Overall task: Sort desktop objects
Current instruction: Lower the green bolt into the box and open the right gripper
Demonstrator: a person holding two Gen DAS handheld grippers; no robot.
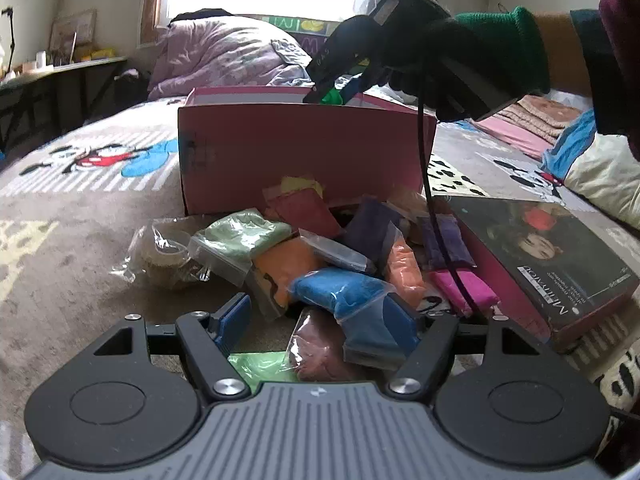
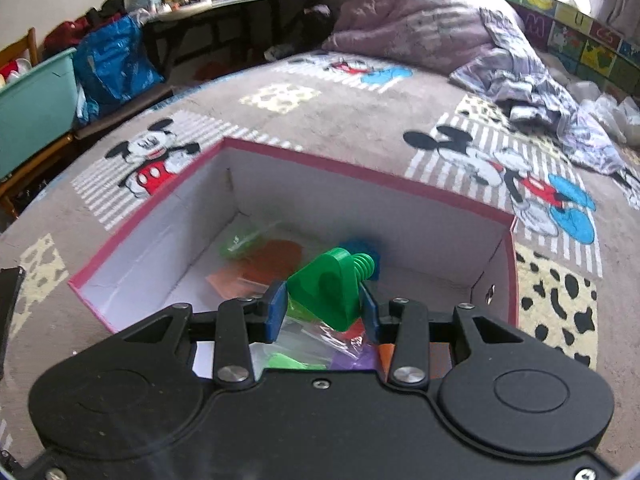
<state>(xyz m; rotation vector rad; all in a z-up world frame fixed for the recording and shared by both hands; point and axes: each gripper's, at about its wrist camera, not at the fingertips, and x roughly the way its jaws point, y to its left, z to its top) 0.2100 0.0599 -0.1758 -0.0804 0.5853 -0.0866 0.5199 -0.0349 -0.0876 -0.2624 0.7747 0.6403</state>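
A heap of small clay bags lies on the cartoon-print bedspread: pale green [image 1: 244, 232], orange [image 1: 288, 268], blue [image 1: 340, 288], purple [image 1: 372, 232], magenta [image 1: 464, 288]. Low over the heap, my left gripper [image 1: 316, 320] stands open. The blue bag's clear end rests by its right finger, and the left pad touches nothing. Behind the heap stands an open pink box [image 1: 280, 152]. Over the box [image 2: 360, 172] my right gripper [image 2: 323, 300] is shut on a green plastic piece [image 2: 328, 284]. A gloved hand [image 1: 460, 52] carries this gripper [image 1: 332, 92]. Several bags and a blue piece [image 2: 360, 248] lie in the box.
A dark flat case with a portrait [image 1: 540, 248] lies right of the heap. A black cable [image 1: 424, 160] hangs from the right gripper across the box front. A lilac quilt [image 2: 420, 12] is bunched at the far end. Folded cloths [image 1: 532, 120] and a pillow sit at the right.
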